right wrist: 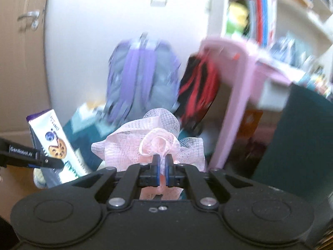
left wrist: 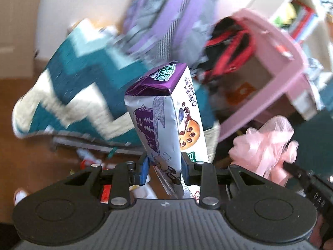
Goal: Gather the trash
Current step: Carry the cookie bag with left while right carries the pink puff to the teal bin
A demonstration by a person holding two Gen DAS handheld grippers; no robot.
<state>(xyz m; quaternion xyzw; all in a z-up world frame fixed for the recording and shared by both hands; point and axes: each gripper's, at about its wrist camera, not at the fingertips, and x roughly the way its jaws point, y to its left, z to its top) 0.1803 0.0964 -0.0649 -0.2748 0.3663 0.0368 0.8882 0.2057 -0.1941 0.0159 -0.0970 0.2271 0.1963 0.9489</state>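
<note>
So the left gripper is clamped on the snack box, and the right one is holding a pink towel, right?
Not quite. The left gripper does clamp the snack box, but the right gripper is shut on a pink mesh bow, not a towel. The right wrist view shows its netting and ribbon loops.

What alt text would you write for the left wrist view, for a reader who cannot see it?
The left gripper holds an opened purple and white snack box upright between its fingers. To the right, a pink mesh bow hangs from the right gripper. Behind, blurred, are a teal and white zigzag blanket, a purple backpack and a pink stool.
</note>
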